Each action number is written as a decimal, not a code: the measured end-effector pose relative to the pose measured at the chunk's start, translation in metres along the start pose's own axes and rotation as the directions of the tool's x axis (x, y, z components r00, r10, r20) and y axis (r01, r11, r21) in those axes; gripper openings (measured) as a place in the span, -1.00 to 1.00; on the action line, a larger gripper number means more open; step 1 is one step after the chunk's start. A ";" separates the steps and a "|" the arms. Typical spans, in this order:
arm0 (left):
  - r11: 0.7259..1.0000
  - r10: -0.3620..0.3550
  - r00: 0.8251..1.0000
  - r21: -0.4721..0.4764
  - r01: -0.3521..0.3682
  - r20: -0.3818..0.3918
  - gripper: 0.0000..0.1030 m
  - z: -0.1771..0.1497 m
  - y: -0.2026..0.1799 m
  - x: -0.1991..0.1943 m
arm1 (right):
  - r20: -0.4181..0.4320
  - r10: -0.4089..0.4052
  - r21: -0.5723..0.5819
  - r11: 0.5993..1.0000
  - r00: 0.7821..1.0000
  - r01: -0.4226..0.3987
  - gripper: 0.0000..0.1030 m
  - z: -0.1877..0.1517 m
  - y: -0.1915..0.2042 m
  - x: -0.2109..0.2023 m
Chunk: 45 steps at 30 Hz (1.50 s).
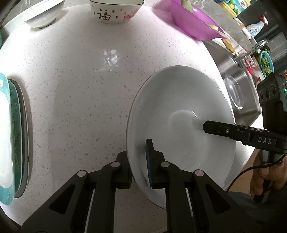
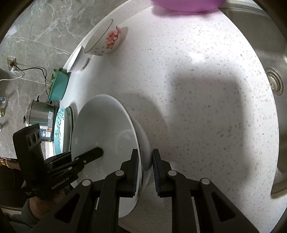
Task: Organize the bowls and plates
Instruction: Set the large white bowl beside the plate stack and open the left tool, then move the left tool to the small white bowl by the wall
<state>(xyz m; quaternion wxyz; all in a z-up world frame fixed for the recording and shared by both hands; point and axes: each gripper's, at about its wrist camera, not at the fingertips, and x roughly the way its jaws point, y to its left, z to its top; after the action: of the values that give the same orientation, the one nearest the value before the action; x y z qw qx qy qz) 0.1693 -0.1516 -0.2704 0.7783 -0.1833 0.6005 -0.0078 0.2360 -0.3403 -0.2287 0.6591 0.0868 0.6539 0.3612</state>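
Left hand-held gripper (image 1: 140,164) is clamping the near rim of the shallow white ceramic bowl (image 1: 179,111); right hand-held gripper (image 2: 145,172) is straddling the opposite rim, not closed. Bowl is sitting near the speckled white counter (image 1: 71,89) edge, steel sink (image 1: 238,75) just beside, open counter stretching ahead.

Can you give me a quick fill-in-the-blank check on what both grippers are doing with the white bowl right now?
1. The left gripper and the right gripper both straddle the rim of the same white ____.
2. The patterned bowl with pink flowers and a Chinese character stands on the ____ counter.
3. Near the sink sits a plastic basin coloured ____.

Missing words: bowl; white speckled; purple
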 end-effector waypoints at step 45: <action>0.986 0.155 0.970 0.026 -0.163 0.188 0.92 0.274 0.264 -0.125 | 0.229 0.015 -0.180 0.983 0.973 0.027 0.48 0.204 0.249 0.058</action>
<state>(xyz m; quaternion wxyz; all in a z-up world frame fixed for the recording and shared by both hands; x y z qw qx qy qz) 0.3368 0.1993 -0.1737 0.8327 -0.1183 0.5377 0.0592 0.3280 -0.0527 -0.1030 0.7366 0.0654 0.5379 0.4048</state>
